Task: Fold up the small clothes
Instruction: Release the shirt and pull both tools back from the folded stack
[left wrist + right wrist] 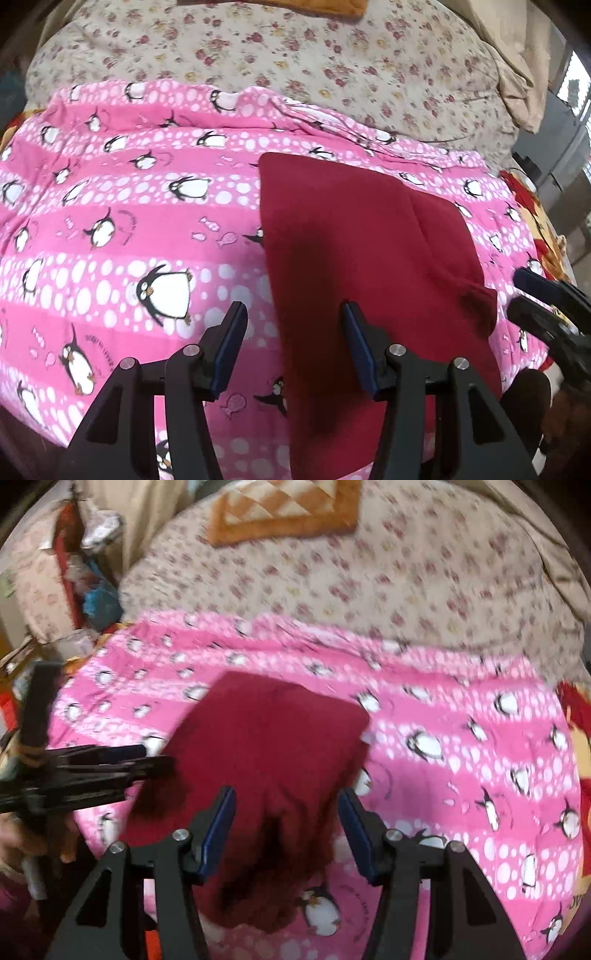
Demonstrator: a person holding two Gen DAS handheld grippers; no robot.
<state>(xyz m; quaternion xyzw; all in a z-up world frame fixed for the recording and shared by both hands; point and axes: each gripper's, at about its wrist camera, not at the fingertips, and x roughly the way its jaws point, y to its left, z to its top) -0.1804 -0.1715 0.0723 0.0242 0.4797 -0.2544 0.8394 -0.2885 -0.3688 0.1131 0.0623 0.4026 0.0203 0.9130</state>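
Observation:
A dark red small garment (369,266) lies folded lengthwise on a pink penguin-print blanket (129,221). My left gripper (293,314) is open and empty, hovering over the garment's left edge near its front end. In the right wrist view the same garment (266,746) lies ahead, and my right gripper (286,799) is open and empty just above its near end. The left gripper also shows in the right wrist view (147,757) at the garment's left side; the right gripper shows in the left wrist view (524,291) at the right edge. The right wrist view is blurred.
A floral bedspread (295,55) lies beyond the pink blanket (461,757). An orange patterned cushion (288,509) sits at the far end. Clutter and bags (85,572) stand at the left of the bed. A red and yellow printed cloth (532,218) lies at the right.

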